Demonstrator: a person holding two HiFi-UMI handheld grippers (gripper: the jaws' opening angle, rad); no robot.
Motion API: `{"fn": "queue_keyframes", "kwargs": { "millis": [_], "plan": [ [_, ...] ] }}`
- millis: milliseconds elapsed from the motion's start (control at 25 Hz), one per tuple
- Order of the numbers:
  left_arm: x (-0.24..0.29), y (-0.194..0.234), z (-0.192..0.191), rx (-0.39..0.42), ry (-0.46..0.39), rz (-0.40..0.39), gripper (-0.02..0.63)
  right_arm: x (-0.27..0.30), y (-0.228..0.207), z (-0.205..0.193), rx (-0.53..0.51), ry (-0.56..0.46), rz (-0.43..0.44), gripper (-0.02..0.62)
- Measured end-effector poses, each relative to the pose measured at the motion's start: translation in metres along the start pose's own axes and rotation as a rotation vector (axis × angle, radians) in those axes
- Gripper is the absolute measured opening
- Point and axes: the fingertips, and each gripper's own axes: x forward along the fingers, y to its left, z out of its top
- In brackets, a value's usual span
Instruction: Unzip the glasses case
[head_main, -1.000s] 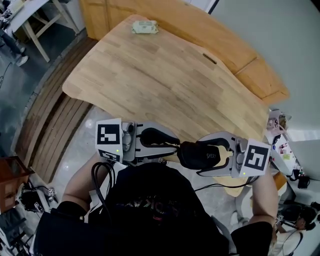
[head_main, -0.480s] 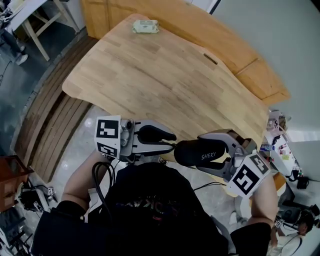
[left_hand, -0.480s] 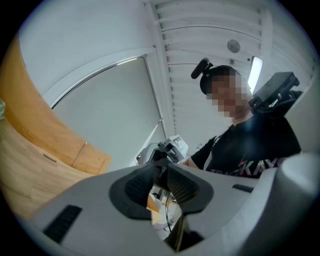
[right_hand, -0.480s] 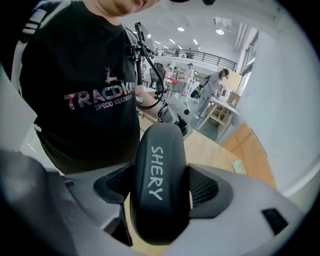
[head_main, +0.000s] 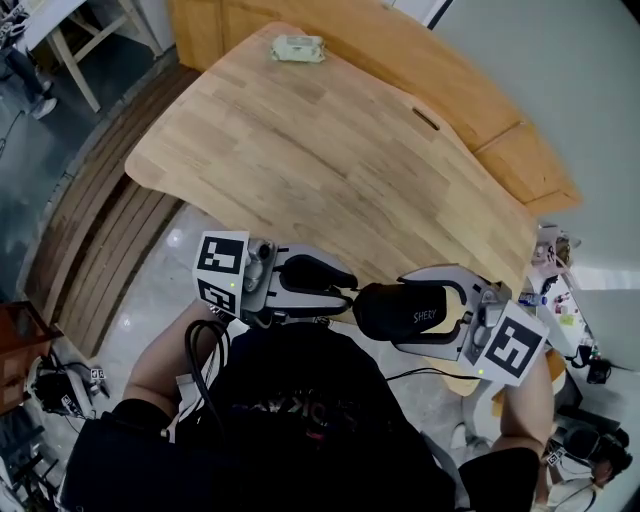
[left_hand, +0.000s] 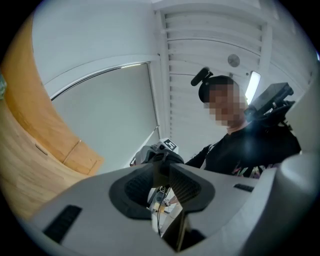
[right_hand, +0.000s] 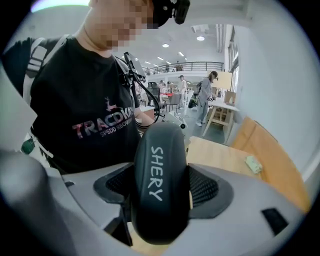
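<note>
Right gripper view: right gripper (right_hand: 161, 189) jaws squeeze the glasses case (right_hand: 158, 165). Left gripper (left_hand: 161, 176) jaws are opening, with some dark bit (left_hand: 160, 169) between the tips.

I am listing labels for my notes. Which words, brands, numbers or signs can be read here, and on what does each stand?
"SHERY": white letters on the black glasses case.
"TRACO": on the person's black shirt; the later letters are unclear, and the small line beneath is too blurred to read.
Two marker cubes: black-and-white square patterns only, no words.
</note>
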Motion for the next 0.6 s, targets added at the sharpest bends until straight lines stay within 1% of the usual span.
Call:
{"fn": "queue_keyframes", "kwargs": {
  "millis": [160,400,520,600],
  "plan": [
    [0.000,-0.001,0.002,-0.009,-0.034,-0.004,0.109,0.001,0.005,-0.004,0.048,0.002,0.085,0.348],
    [0.001,0.002,0.003,-0.039,-0.100,0.011,0.109,0.000,0.006,-0.008,0.071,-0.025,0.164,0.348],
    [0.003,0.002,-0.001,-0.068,-0.113,0.006,0.107,0.000,0.014,-0.009,0.091,-0.039,0.229,0.348],
    [0.005,0.000,-0.003,-0.087,-0.122,-0.007,0.100,0.001,0.017,-0.008,0.094,-0.043,0.243,0.348]
  ]
}}
